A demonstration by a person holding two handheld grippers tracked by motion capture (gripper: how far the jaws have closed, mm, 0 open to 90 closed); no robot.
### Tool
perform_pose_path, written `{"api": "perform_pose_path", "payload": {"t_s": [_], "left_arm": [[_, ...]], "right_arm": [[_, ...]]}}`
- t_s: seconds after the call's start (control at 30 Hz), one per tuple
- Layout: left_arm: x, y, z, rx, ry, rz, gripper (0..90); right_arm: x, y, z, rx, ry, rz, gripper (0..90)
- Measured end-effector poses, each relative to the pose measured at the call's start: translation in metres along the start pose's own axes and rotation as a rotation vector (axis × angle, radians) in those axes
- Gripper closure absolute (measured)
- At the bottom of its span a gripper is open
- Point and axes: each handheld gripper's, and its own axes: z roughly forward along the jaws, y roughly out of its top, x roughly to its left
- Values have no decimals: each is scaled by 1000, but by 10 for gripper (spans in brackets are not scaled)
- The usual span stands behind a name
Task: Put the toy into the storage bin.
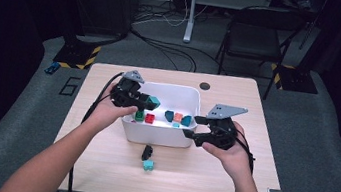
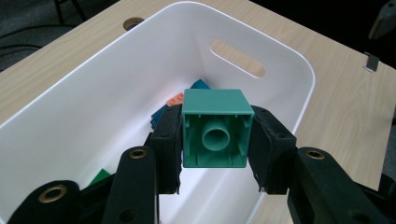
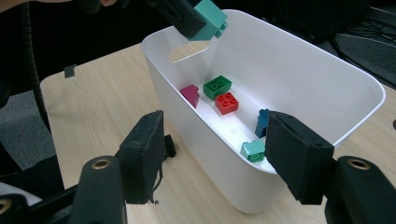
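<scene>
My left gripper (image 1: 150, 103) is shut on a teal block (image 2: 215, 130) and holds it above the left end of a white bin (image 1: 158, 133). The block's hollow underside faces the left gripper view. In the right gripper view that teal block (image 3: 211, 18) hangs over the bin's far rim. My right gripper (image 3: 212, 140) is open and straddles the bin's near wall (image 3: 196, 140), one jaw outside and one over the inside. In the bin lie a green block (image 3: 217, 86), a red block (image 3: 226, 102), a magenta piece (image 3: 190, 94), a blue block (image 3: 262, 122) and a small teal block (image 3: 253, 149).
On the table in front of the bin lie a black piece (image 1: 147, 152) and a teal block (image 1: 148, 165). A round cable hole (image 1: 204, 86) sits near the table's far edge. A chair (image 1: 258, 32) and floor cables stand beyond the table.
</scene>
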Motion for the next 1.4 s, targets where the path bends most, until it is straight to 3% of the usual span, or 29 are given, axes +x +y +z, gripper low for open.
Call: {"api": "perform_pose_path", "payload": {"t_s": [0.7,1.07,1.4], "left_arm": [[9,24,59,18,-28,-11,582],[23,26,84,-1,8,-63,582],[34,23,103,22,22,-56,581]], "right_arm": [[-1,0,-3,-9,-2,-1,373],[-1,0,-3,-10,3,-1,373],[-1,0,0,-5,8,-1,372]]}}
